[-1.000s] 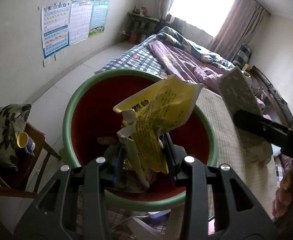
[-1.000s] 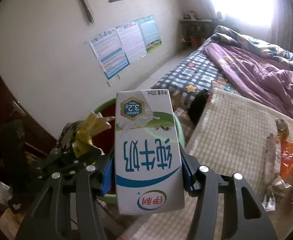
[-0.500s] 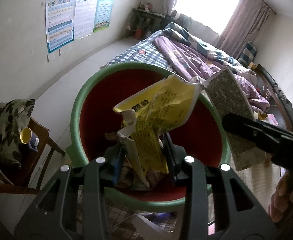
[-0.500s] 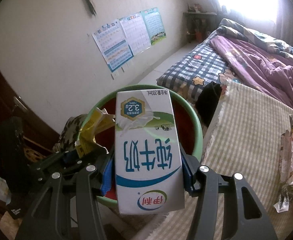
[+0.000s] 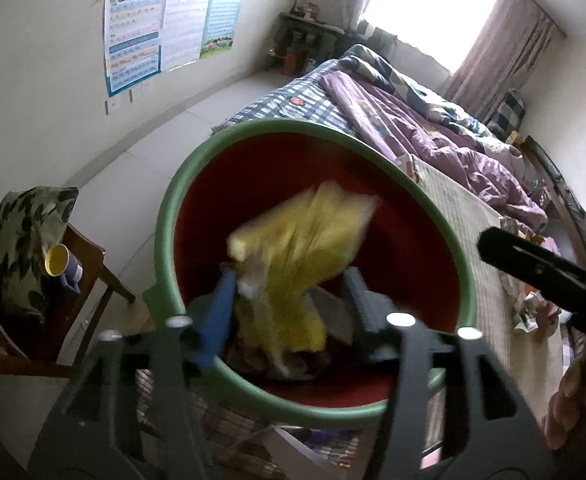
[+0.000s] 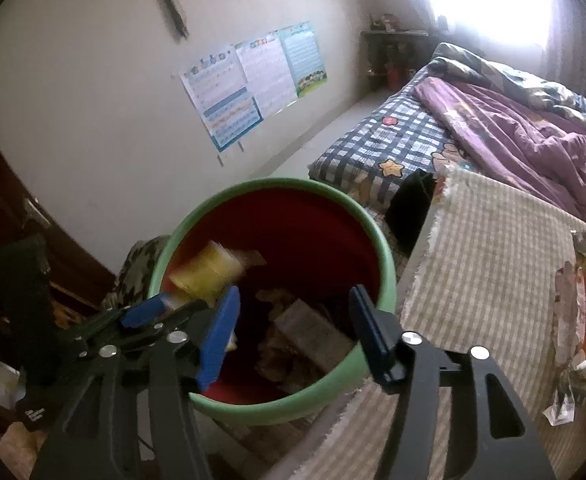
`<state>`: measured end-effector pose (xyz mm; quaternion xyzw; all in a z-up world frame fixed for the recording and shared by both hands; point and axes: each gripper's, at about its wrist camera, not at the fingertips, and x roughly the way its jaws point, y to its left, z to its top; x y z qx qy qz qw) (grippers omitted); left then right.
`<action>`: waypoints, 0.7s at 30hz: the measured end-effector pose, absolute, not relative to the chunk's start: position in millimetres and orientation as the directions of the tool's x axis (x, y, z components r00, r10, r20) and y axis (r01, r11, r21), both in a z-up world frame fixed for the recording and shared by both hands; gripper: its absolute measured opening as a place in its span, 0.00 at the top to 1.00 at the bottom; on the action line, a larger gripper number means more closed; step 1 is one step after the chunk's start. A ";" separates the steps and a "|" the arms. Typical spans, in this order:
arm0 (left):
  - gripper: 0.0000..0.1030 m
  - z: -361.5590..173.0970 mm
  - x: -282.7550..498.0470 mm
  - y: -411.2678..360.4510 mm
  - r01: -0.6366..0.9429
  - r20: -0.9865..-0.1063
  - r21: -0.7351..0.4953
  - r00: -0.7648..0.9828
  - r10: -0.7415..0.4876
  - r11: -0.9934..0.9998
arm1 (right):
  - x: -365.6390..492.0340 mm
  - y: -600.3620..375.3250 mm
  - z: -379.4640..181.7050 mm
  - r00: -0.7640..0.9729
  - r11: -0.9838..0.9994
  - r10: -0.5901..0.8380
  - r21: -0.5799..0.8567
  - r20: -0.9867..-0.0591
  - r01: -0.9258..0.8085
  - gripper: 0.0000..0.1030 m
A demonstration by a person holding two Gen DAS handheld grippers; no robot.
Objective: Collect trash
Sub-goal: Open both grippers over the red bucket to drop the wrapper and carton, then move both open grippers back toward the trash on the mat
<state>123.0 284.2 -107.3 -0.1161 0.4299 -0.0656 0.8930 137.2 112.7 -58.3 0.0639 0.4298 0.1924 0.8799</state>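
Observation:
A red bin with a green rim [image 5: 253, 132] [image 6: 385, 264] stands beside the bed. My left gripper [image 5: 291, 304] is open over it, and a yellow wrapper [image 5: 305, 240] blurs as it falls between the fingers; it also shows in the right wrist view [image 6: 205, 272]. My right gripper [image 6: 293, 320] is open and empty above the bin. A milk carton [image 6: 313, 332] lies inside the bin on other trash.
A checked cloth [image 6: 493, 264] covers the surface to the right, with crumpled wrappers [image 6: 581, 312] on it. A bed with purple bedding [image 6: 533, 132] lies behind. A wooden chair with a cushion and yellow cup [image 5: 57, 260] stands left.
Both grippers opened over the bin. The milk carton dropped from the right gripper into the bin. The yellow wrapper left the left gripper and is falling.

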 end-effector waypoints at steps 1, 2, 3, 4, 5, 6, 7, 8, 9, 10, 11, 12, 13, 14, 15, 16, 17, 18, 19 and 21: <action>0.41 -107.7 122.2 285.7 0.016 -0.750 -0.267 0.624 -0.218 0.964 | 135.3 108.3 -57.1 0.563 0.919 0.392 0.283 -0.728 -0.275 0.39; 0.41 -107.6 121.6 285.3 0.014 -0.751 -0.267 0.624 -0.217 0.964 | 134.1 104.5 -56.0 0.567 0.920 0.391 0.287 -0.725 -0.268 0.39; 0.41 -107.8 121.5 285.7 0.014 -0.751 -0.266 0.624 -0.216 0.964 | 132.2 100.0 -54.7 0.571 0.921 0.390 0.292 -0.723 -0.260 0.38; 0.41 -107.2 120.8 284.4 0.012 -0.752 -0.264 0.624 -0.214 0.964 | 129.8 94.3 -52.9 0.576 0.922 0.388 0.296 -0.720 -0.250 0.38; 0.41 -106.5 120.8 284.6 0.012 -0.752 -0.266 0.624 -0.215 0.964 | 127.0 87.9 -51.7 0.583 0.923 0.384 0.300 -0.716 -0.240 0.37; 0.41 -106.0 120.8 284.6 0.014 -0.749 -0.269 0.625 -0.218 0.963 | 124.7 83.5 -50.2 0.588 0.925 0.380 0.302 -0.714 -0.232 0.36; 0.41 -105.1 119.6 283.4 0.016 -0.747 -0.270 0.627 -0.220 0.963 | 121.0 76.3 -48.7 0.597 0.927 0.373 0.303 -0.710 -0.219 0.34; 0.41 -103.6 118.1 281.0 0.021 -0.744 -0.269 0.630 -0.222 0.963 | 117.7 70.8 -47.8 0.604 0.930 0.367 0.305 -0.707 -0.207 0.33; 0.41 -102.2 116.5 278.2 0.026 -0.742 -0.269 0.632 -0.224 0.963 | 112.9 59.4 -47.0 0.614 0.933 0.356 0.307 -0.705 -0.188 0.33; 0.41 -101.0 115.1 276.1 0.030 -0.739 -0.269 0.634 -0.226 0.963 | 109.4 50.2 -46.7 0.620 0.935 0.348 0.310 -0.703 -0.173 0.32; 0.41 -99.2 113.2 272.6 0.037 -0.737 -0.269 0.636 -0.230 0.962 | 107.4 42.5 -46.7 0.625 0.937 0.341 0.311 -0.702 -0.161 0.32; 0.41 -97.5 111.0 268.8 0.044 -0.734 -0.268 0.638 -0.233 0.963 | 102.8 29.4 -46.5 0.634 0.940 0.325 0.312 -0.702 -0.138 0.32; 0.41 -96.2 108.6 265.3 0.050 -0.732 -0.265 0.639 -0.235 0.963 | 99.9 21.0 -46.3 0.639 0.942 0.315 0.312 -0.702 -0.122 0.32; 0.41 -94.5 105.9 260.0 0.058 -0.730 -0.262 0.641 -0.237 0.963 | 95.9 9.1 -46.7 0.645 0.944 0.303 0.314 -0.701 -0.101 0.32; 0.41 -93.1 103.2 254.8 0.065 -0.729 -0.258 0.642 -0.238 0.964 | 92.1 1.3 -47.3 0.649 0.944 0.296 0.317 -0.701 -0.087 0.32; 0.41 -92.3 100.5 250.7 0.069 -0.728 -0.256 0.642 -0.239 0.964 | 87.5 -9.9 -48.2 0.654 0.944 0.287 0.323 -0.700 -0.069 0.32; 0.41 -91.1 97.3 245.4 0.074 -0.727 -0.252 0.643 -0.239 0.965 | 83.7 -19.1 -49.1 0.658 0.944 0.281 0.327 -0.699 -0.055 0.32; 0.41 -90.0 94.8 242.3 0.077 -0.727 -0.249 0.644 -0.239 0.966 | 78.7 -31.8 -50.7 0.661 0.942 0.273 0.332 -0.699 -0.038 0.32; 0.41 -88.8 91.5 237.2 0.079 -0.726 -0.243 0.646 -0.235 0.967 | 75.2 -39.5 -50.6 0.662 0.942 0.269 0.335 -0.699 -0.029 0.32; 0.41 -86.5 84.1 227.7 0.074 -0.725 -0.234 0.651 -0.225 0.969 | 68.5 -56.3 -52.7 0.663 0.938 0.266 0.345 -0.700 -0.012 0.32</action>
